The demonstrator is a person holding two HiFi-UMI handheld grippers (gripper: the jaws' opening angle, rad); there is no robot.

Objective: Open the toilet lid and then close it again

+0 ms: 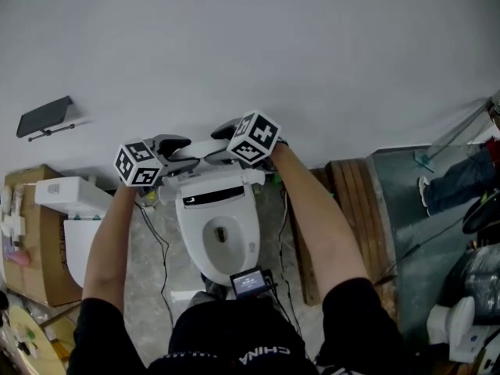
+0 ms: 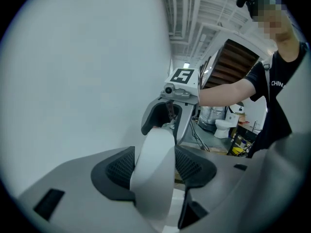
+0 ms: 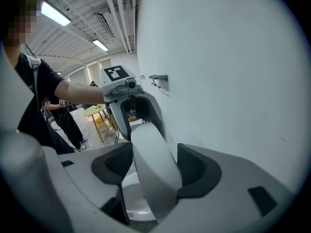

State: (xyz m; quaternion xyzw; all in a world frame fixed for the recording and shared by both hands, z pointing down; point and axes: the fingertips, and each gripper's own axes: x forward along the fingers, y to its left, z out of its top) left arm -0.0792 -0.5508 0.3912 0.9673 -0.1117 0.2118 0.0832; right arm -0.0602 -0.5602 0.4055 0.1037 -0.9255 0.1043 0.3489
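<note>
– White plastic in both claws?
– Yes. Left gripper (image 2: 154, 155) and right gripper (image 3: 155, 162) each clamp one side edge of the toilet lid (image 1: 205, 148). Lid stands raised at the rear edge of the toilet (image 1: 221, 245), close to the wall (image 1: 273, 45); seat ring (image 1: 187, 226) uncovered.

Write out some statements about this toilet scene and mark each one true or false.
1. The toilet lid is raised off the seat. True.
2. Only the left claw grips the lid. False: the right claw is clamped on its edge too.
3. The seat is down. True.
4. In the head view, a dark shelf hangs to the right of the lid. False: the shelf is on its left.
</note>
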